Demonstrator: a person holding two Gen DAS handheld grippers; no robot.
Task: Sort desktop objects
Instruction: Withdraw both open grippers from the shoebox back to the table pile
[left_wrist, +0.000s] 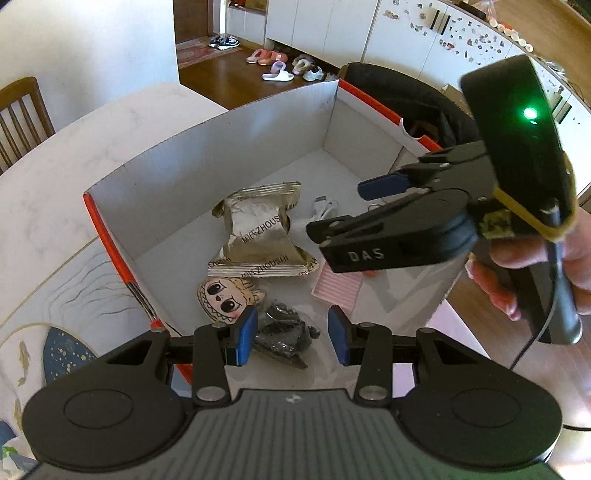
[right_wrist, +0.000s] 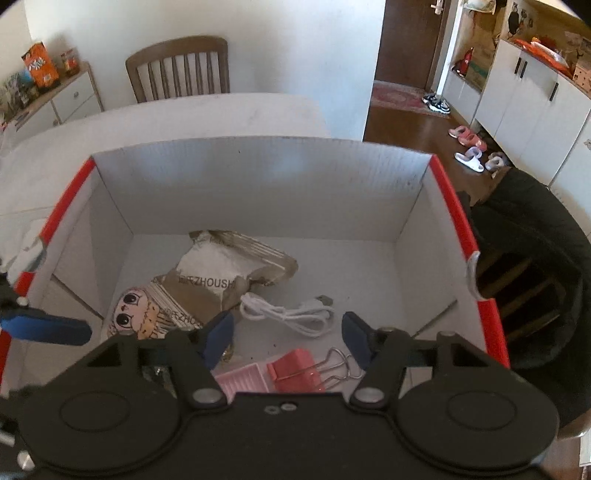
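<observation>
A white cardboard box with red edges (left_wrist: 207, 147) (right_wrist: 258, 177) holds silver snack packs (left_wrist: 258, 236) (right_wrist: 218, 273), a flat doll-face charm (left_wrist: 225, 299) (right_wrist: 136, 314), a white cable (left_wrist: 325, 208) (right_wrist: 288, 310), a pink ribbed card (left_wrist: 336, 290) (right_wrist: 240, 380) and a pink binder clip (right_wrist: 295, 373). My left gripper (left_wrist: 292, 321) hangs over the box's near left corner, shut on a small clear bag of black bits (left_wrist: 284, 332). My right gripper (right_wrist: 287, 321) (left_wrist: 338, 208) hovers open above the cable and clip, with nothing between its pads.
The box stands on a white table (left_wrist: 74, 177) beside a fish-patterned mat (left_wrist: 55, 350). A wooden chair (right_wrist: 177, 66) stands behind the table. A dark chair with black cloth (right_wrist: 535, 258) is close to the box's right wall. A hand (left_wrist: 517, 277) grips the right gripper's handle.
</observation>
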